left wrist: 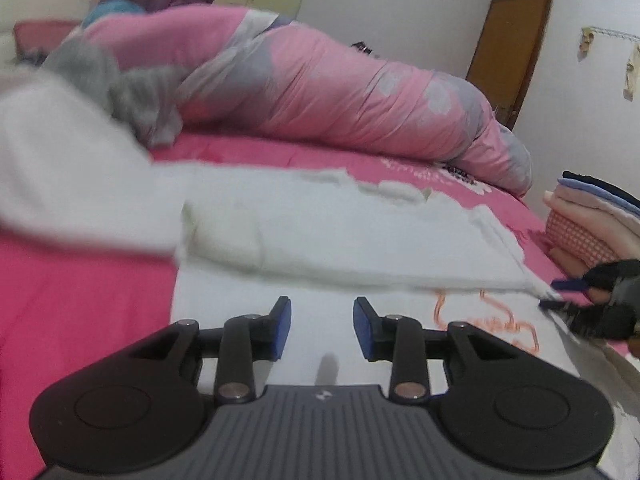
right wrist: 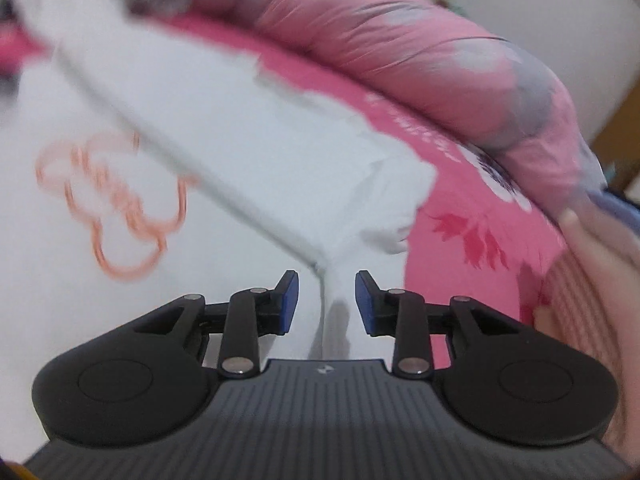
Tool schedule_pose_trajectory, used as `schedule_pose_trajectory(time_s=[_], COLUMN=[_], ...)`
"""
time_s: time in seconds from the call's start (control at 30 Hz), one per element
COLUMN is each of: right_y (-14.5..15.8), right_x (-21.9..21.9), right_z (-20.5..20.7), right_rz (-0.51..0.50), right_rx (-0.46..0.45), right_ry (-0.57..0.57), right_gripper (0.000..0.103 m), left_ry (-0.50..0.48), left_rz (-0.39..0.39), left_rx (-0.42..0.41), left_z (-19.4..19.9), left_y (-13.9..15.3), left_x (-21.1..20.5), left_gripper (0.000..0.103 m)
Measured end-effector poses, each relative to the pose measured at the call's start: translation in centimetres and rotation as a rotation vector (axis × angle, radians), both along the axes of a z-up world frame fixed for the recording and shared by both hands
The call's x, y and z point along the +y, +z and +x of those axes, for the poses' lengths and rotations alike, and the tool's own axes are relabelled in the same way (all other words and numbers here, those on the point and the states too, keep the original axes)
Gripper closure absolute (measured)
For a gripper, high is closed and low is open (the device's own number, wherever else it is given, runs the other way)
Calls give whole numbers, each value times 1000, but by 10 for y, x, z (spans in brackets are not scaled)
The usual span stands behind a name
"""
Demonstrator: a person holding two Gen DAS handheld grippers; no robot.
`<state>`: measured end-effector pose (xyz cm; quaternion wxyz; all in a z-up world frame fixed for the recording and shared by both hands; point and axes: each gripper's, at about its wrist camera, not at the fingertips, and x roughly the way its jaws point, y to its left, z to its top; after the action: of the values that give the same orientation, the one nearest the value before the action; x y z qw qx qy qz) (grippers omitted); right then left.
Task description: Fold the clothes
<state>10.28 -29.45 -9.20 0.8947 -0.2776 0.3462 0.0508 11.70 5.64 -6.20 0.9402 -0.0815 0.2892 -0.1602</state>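
Note:
A white garment [left wrist: 320, 232] with an orange outline print [left wrist: 488, 320] lies on the pink bed sheet [left wrist: 80, 312], one part folded over along its far side. My left gripper [left wrist: 322, 328] is open just above the near part of the garment and holds nothing. In the right wrist view the same white garment [right wrist: 240, 128] and its print [right wrist: 120, 200] fill the left and middle. My right gripper [right wrist: 326, 304] is open, with the garment's folded corner [right wrist: 336, 292] lying between its jaws. It also shows in the left wrist view [left wrist: 560, 296] at the garment's right corner.
A rolled pink and grey quilt [left wrist: 340, 92] lies across the far side of the bed. A grey garment [left wrist: 132, 96] lies at the far left. A stack of folded clothes [left wrist: 592, 216] sits at the right edge. A brown door [left wrist: 512, 52] stands in the far wall.

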Motion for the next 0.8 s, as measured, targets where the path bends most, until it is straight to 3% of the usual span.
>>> schedule_pose_trajectory(time_s=[0.1,0.17,0.37,0.53,0.63,0.7,0.77,0.8], right_y=[-14,-15,-14,-29,-30,-23,-11,-1], right_x=[-3,-11,-23,-47,-54,-55,-64,-72], right_z=[10,16,1,1,-2,-9,-17,-21], right_rz=[-92,-77,-30,-12,41,64,134,206], right_rx=[-8,-7,-100,-84,-76,-56,-37,-27], right_ry=[-8,-35,-167,-295,-285,-244,-216,-194], right_gripper=[75,101,101,101,98,90,70,69], left_ry=[-9,-18,-17,-45,-45,-42,-38,-40], left_rz=[66,100,168,201,226,225,225,227], left_rx=[-44,-65,-32,2,10,13,11,11], left_z=[24,46,94,97,94,94,93,92], left_y=[15,17,2,-16,-24,-25,-25,-25], left_x=[-24,-40,-70,-83,-84,-82,-80,-80], left_gripper=[68,67,69,69,69,69,69,69])
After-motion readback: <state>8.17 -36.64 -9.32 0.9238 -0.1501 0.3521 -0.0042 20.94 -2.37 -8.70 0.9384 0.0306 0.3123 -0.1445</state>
